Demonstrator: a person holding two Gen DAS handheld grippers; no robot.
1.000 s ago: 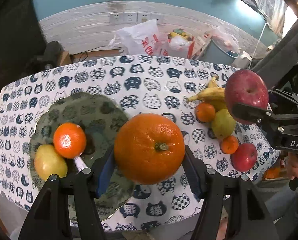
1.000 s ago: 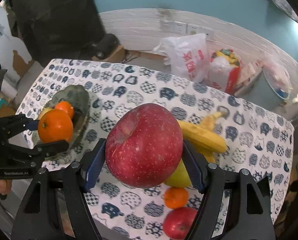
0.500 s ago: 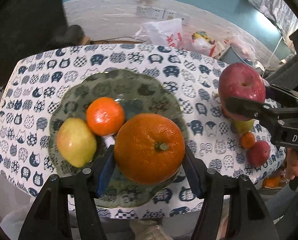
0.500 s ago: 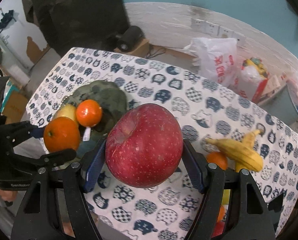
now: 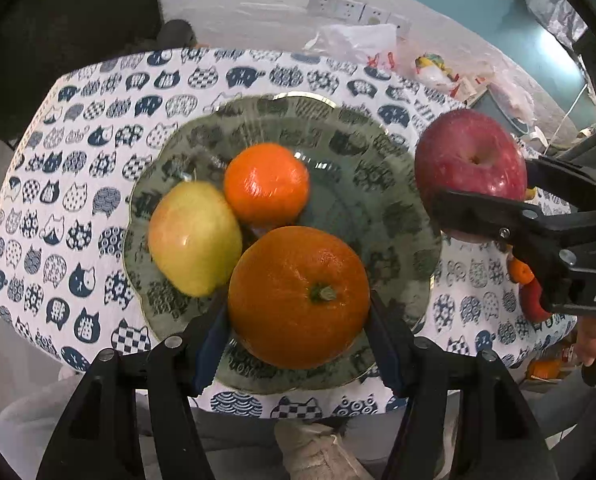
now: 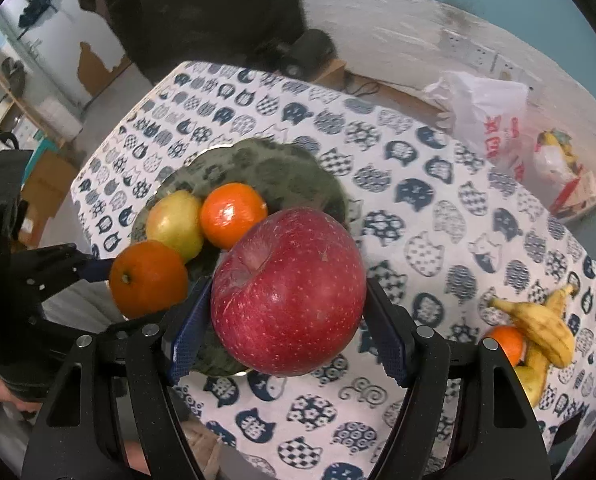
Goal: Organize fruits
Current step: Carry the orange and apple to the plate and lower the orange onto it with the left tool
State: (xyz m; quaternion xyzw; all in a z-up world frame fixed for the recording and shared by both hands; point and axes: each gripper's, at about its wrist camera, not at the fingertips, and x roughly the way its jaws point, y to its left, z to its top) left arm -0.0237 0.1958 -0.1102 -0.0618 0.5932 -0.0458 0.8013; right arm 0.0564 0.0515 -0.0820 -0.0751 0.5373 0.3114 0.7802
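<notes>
Orange peel fills the left wrist view: we see the left gripper (image 5: 299, 320) with its blue-padded fingers closed on a large orange (image 5: 298, 297), stem end facing the lens, held over the near part of a green glass plate (image 5: 377, 184). On the plate lie a yellow-green apple (image 5: 194, 237) and a small mandarin (image 5: 266, 184), touching each other. The plate sits on a cat-print tablecloth (image 5: 78, 168). At the right edge the right gripper (image 5: 493, 200) clamps a red apple (image 5: 470, 169) beside the plate rim; part of a hand (image 5: 595, 340) shows below it.

From the right wrist view, we see the right gripper (image 6: 288, 336) gripping the red apple (image 6: 288, 290) from both sides, over the plate's (image 6: 298, 168) near edge. Only this view shows the unsorted pile at the far right of the cloth: bananas (image 6: 541, 324) and another mandarin (image 6: 503, 342), touching. It also shows the left gripper (image 6: 110, 296) side-on with the orange (image 6: 148, 278), and a white plastic bag (image 6: 485, 116) beyond the table.
</notes>
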